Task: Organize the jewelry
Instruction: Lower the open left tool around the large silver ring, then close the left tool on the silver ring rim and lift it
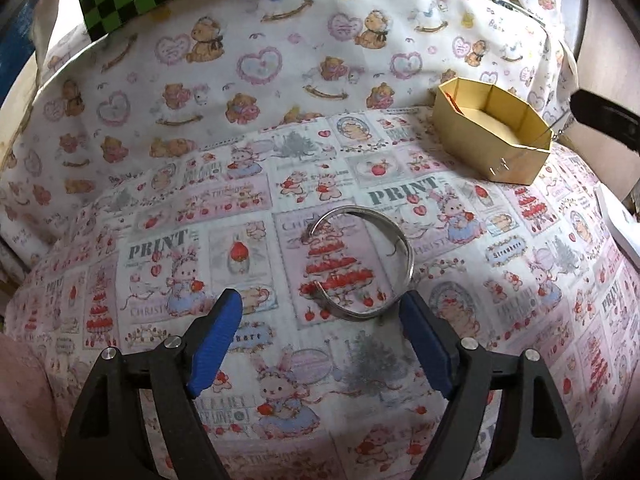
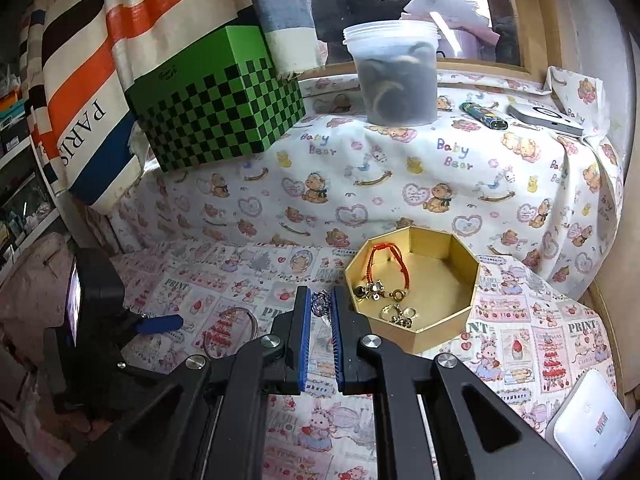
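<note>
A silver open bangle (image 1: 362,262) lies flat on the printed cloth. My left gripper (image 1: 322,304) is open just above it, its right blue pad beside the bangle's right edge. The bangle also shows in the right wrist view (image 2: 236,326). An octagonal gold box (image 2: 416,288) holds a red cord bracelet (image 2: 384,264) and several small gold pieces (image 2: 394,312). The box also shows in the left wrist view (image 1: 494,132). My right gripper (image 2: 320,308) is shut on a small bluish sparkly jewel (image 2: 320,303), held left of the box.
A green checkered box (image 2: 216,108) and a clear plastic tub (image 2: 396,76) stand on the raised ledge at the back. A lighter (image 2: 484,115) and a white device (image 2: 546,119) lie there too. A white box (image 2: 588,428) sits front right.
</note>
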